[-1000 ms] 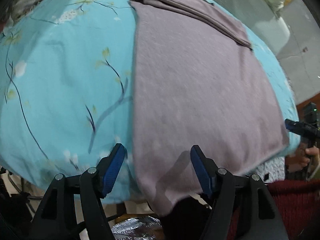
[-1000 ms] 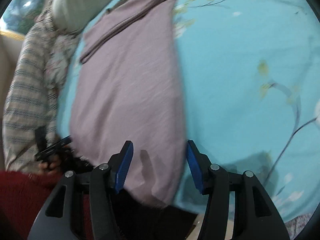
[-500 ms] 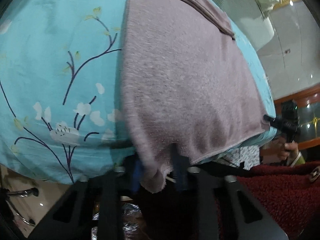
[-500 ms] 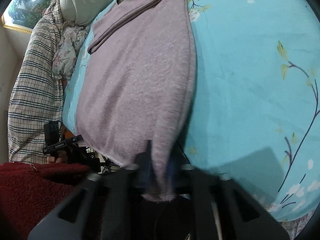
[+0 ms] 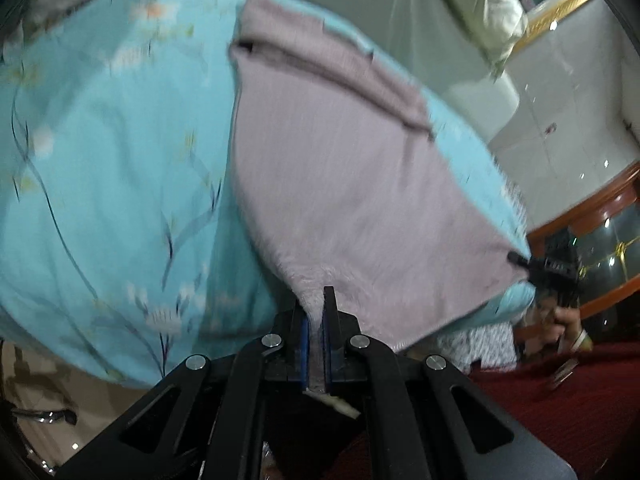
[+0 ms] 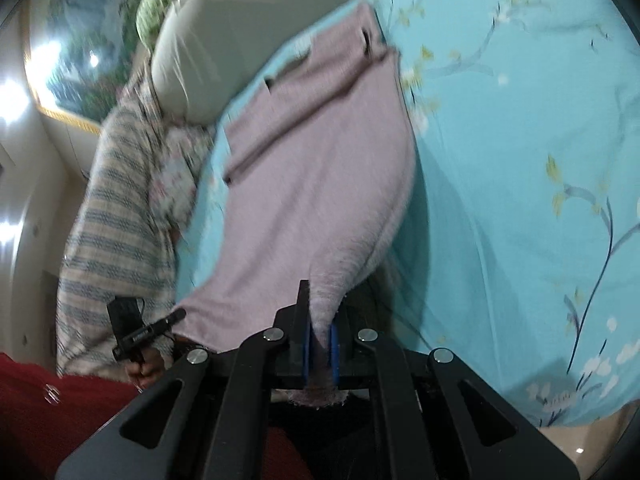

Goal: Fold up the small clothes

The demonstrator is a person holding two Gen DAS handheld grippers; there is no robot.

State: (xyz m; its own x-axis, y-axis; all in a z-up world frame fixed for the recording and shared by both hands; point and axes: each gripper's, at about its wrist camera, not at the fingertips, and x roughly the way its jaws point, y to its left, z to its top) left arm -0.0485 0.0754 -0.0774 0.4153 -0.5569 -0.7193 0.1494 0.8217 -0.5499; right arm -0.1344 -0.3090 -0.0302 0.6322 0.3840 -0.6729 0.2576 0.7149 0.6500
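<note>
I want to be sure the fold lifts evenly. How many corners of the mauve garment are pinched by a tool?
2. The left tool grips one near corner of the mauve garment; the right tool grips the other near corner. The far end lies folded on the blue bedsheet, ungripped.

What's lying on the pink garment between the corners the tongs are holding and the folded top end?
Nothing visible. Both the left tongs and right tongs are shut on the pink garment, and its surface up to the folded sleeve is bare on the blue sheet.
</note>
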